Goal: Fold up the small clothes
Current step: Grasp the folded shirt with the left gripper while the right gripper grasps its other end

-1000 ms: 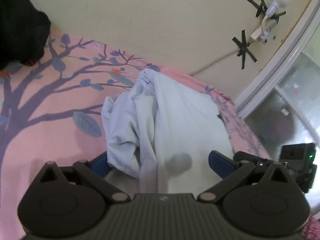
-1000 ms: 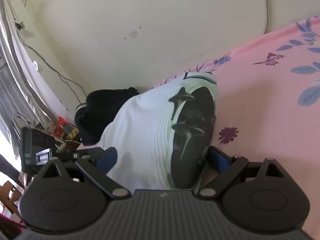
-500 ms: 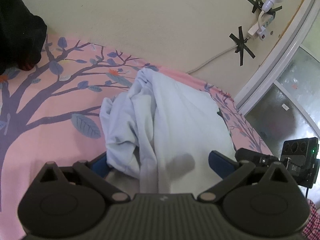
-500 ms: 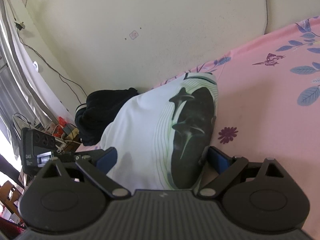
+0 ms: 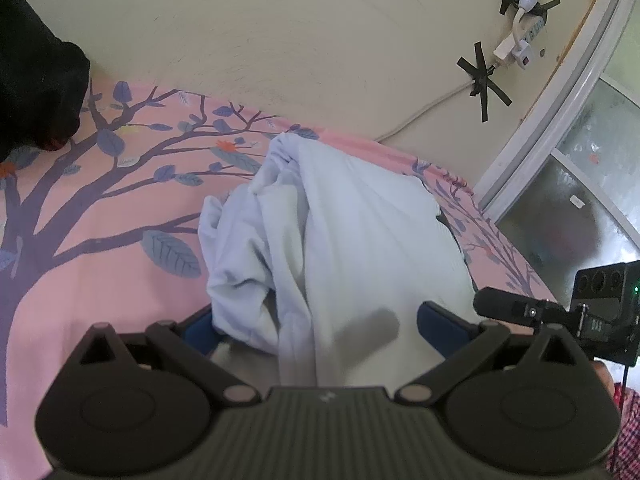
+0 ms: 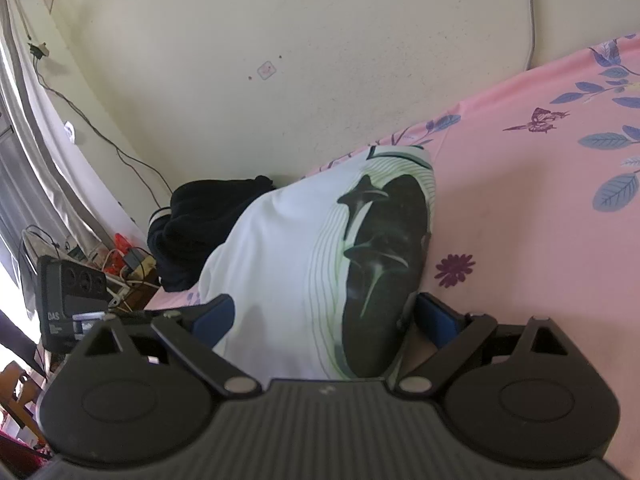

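The white garment (image 5: 360, 240) lies on the pink bed sheet (image 5: 100, 280) in the middle of the left wrist view, and it runs down between the blue pads of the left hand-held gripper (image 5: 316, 326) at the lower middle of the frame. The jaws of this gripper stand spread, with cloth passing between them, so nothing is pinched there yet as far as I can see. On the left side of the garment the cloth is bunched in loose folds, while the right part lies smoother.

In the right wrist view the same garment (image 6: 280, 272) shows its dark printed panel, and it fills the gap of the right hand-held gripper (image 6: 324, 318) in the lower middle. This gripper is also spread wide, with the printed edge just beside the right pad.

I think the main risk is an uneven grasp. If the left gripper closes now, it can take only the bunched layers and leave the lower layer on the bed, so the fold comes out crooked. The cloth is thin and soft, so it may slip out from one pad when it is lifted. The two grippers are also near each other at the lower right of the left wrist view and may collide. The black clothes (image 6: 200, 220) at the middle left of the right wrist view lie close to the garment and could be dragged with it
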